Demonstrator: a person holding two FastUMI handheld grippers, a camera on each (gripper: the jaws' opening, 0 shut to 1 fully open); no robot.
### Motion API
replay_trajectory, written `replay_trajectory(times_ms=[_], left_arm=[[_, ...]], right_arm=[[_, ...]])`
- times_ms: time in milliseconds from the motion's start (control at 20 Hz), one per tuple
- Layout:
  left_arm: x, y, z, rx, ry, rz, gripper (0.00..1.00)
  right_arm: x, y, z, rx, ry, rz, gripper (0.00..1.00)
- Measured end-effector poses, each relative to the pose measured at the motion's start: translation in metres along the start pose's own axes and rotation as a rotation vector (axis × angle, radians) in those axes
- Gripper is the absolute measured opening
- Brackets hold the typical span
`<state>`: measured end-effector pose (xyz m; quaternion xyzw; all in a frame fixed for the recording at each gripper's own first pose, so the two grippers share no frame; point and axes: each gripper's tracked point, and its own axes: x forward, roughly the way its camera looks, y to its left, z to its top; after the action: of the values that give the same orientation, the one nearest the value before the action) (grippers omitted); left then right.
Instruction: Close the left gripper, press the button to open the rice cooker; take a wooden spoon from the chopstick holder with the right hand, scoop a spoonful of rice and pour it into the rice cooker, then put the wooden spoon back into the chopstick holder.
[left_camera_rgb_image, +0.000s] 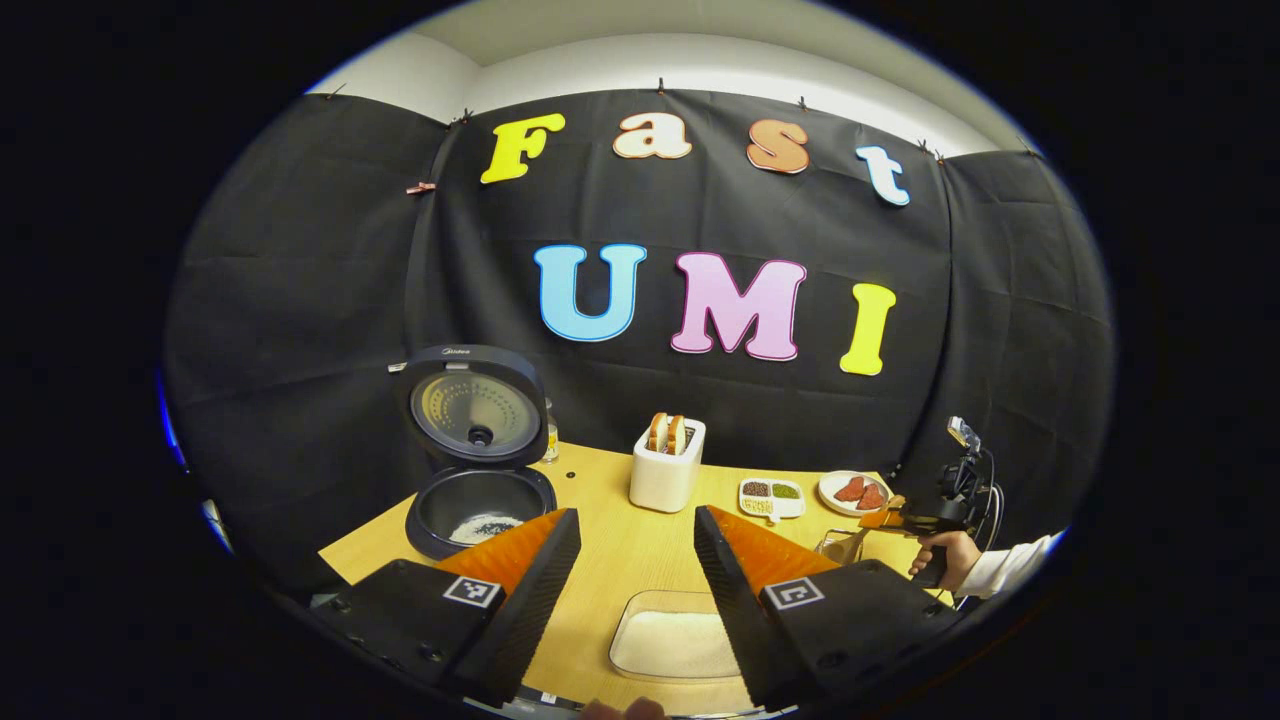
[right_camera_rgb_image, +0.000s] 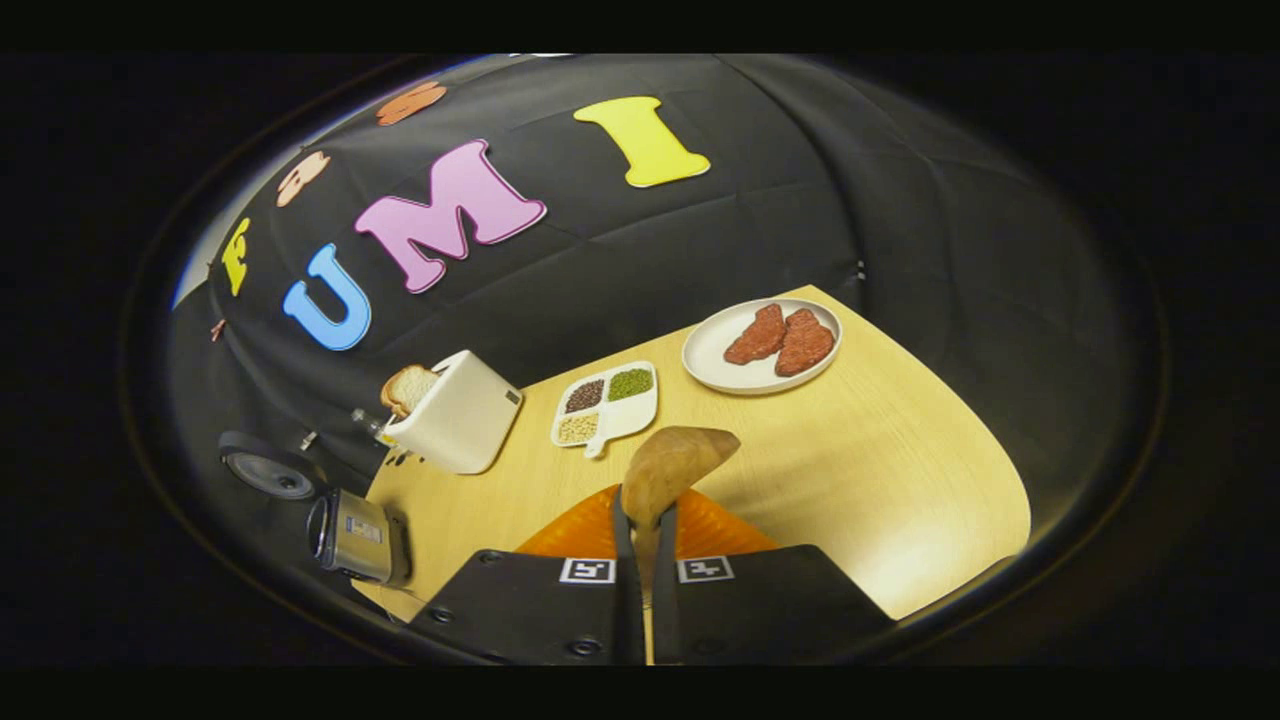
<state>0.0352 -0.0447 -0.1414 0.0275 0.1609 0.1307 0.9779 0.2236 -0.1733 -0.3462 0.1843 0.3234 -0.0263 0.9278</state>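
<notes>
Right gripper view: right hand-held gripper (right_camera_rgb_image: 640, 530) clamped on wooden spoon (right_camera_rgb_image: 668, 470), bowl empty, above bench (right_camera_rgb_image: 880, 450). Left hand-held gripper (left_camera_rgb_image: 637, 560) apart. Rice cooker (left_camera_rgb_image: 478, 455) open, rice inside. Judged step: return spoon to chopstick holder (right_camera_rgb_image: 350, 535).

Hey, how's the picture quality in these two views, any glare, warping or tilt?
Left gripper view: sharp, level, fisheye bends the table edges; light falls evenly on the open rice cooker. Right gripper view: tilted horizon, soft glare patch on the table's near right part, wooden spoon slightly soft close up.
</notes>
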Motion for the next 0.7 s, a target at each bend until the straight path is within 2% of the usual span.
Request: replay_trajectory(times_ms=[50,100,150,200,250,300,350,500,650,700], left_arm=[[0.000,-0.001,0.000,-0.001,0.001,0.000,0.81],[0.000,-0.003,0.000,0.002,0.003,-0.002,0.81],[0.000,-0.005,-0.002,0.006,0.006,-0.005,0.81],[-0.001,-0.006,-0.001,0.008,0.006,-0.009,0.81],[-0.001,-0.007,0.000,0.009,0.004,-0.012,0.81],[0.000,-0.009,0.001,0.007,-0.001,-0.016,0.81],[-0.001,-0.010,0.001,0.006,-0.004,-0.019,0.81],[-0.003,-0.013,0.002,0.008,-0.009,-0.031,0.81],[-0.005,-0.012,0.002,0.003,-0.012,-0.037,0.81],[-0.007,-0.012,0.002,0.003,-0.014,-0.038,0.81]], right_arm=[[0.001,-0.002,-0.001,0.006,-0.003,0.000,0.08],[0.001,-0.002,-0.001,0.010,-0.004,0.007,0.04],[0.001,-0.001,-0.001,0.009,-0.002,0.013,0.11],[-0.001,-0.001,-0.001,0.008,-0.003,0.021,0.08],[-0.003,-0.001,-0.002,0.009,0.001,0.022,0.22],[-0.005,-0.001,-0.001,0.015,-0.003,0.027,0.07],[-0.009,0.001,0.002,0.026,-0.009,0.037,0.12],[-0.017,0.005,0.002,0.040,-0.003,0.064,0.57],[-0.028,0.000,0.005,0.022,-0.018,0.055,0.77],[-0.032,0.000,0.004,0.021,-0.018,0.056,0.78]])
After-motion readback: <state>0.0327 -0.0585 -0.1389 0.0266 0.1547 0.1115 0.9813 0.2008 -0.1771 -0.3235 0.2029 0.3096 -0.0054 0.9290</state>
